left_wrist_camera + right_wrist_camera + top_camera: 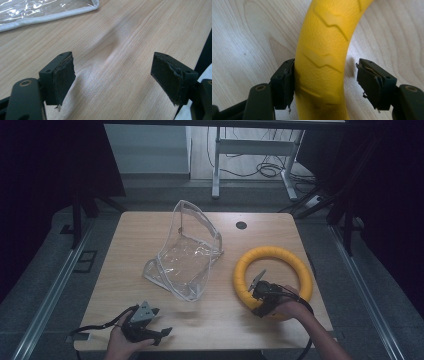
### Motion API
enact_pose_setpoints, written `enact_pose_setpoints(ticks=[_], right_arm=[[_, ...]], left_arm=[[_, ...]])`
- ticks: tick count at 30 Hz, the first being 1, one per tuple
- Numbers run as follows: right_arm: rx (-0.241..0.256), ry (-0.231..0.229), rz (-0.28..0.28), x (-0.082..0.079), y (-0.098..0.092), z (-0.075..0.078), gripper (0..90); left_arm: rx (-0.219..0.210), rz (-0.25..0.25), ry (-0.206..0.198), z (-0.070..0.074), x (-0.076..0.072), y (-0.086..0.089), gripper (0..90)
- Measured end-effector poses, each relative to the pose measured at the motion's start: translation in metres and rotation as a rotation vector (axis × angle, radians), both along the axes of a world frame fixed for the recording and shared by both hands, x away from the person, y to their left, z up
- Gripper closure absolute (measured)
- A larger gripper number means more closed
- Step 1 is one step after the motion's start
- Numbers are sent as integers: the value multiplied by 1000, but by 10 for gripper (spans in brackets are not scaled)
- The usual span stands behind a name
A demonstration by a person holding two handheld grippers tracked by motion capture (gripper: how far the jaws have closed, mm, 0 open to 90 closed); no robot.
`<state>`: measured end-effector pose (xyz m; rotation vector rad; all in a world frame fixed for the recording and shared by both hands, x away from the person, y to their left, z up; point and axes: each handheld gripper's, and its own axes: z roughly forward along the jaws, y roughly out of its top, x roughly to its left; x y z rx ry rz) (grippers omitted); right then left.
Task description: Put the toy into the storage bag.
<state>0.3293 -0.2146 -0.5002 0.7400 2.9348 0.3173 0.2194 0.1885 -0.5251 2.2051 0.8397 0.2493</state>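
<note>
Right gripper [325,82] straddles the yellow ring [324,62], jaws apart, one touching; left gripper [112,77] gapes over bare table [140,37].

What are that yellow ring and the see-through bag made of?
The ring looks like matte rubber or foam: finely grained skin with raised zigzag ridges. The bag looks like glossy clear plastic film, creased and glinting, with a pale, probably fabric, edging. Neither can be told for sure.

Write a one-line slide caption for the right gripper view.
Right gripper open astride the yellow ring on the wooden table, one jaw against the ring, the other apart from it.
</note>
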Motion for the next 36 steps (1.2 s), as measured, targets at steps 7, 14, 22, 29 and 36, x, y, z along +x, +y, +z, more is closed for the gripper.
enact_pose_setpoints(ticks=[7,14,22,29,36], right_arm=[[-11,44,18,3,2,-2,389],[-29,91,48,6,8,1,500],[-36,116,38,8,9,2,516],[25,90,30,9,2,18,521],[103,64,-1,10,-7,35,523]], left_arm=[[2,-1,0,0,0,0,191],[-2,0,0,0,0,0,191],[-4,0,-1,0,0,0,191],[-8,1,0,0,1,0,191],[-9,3,-9,1,1,1,191]])
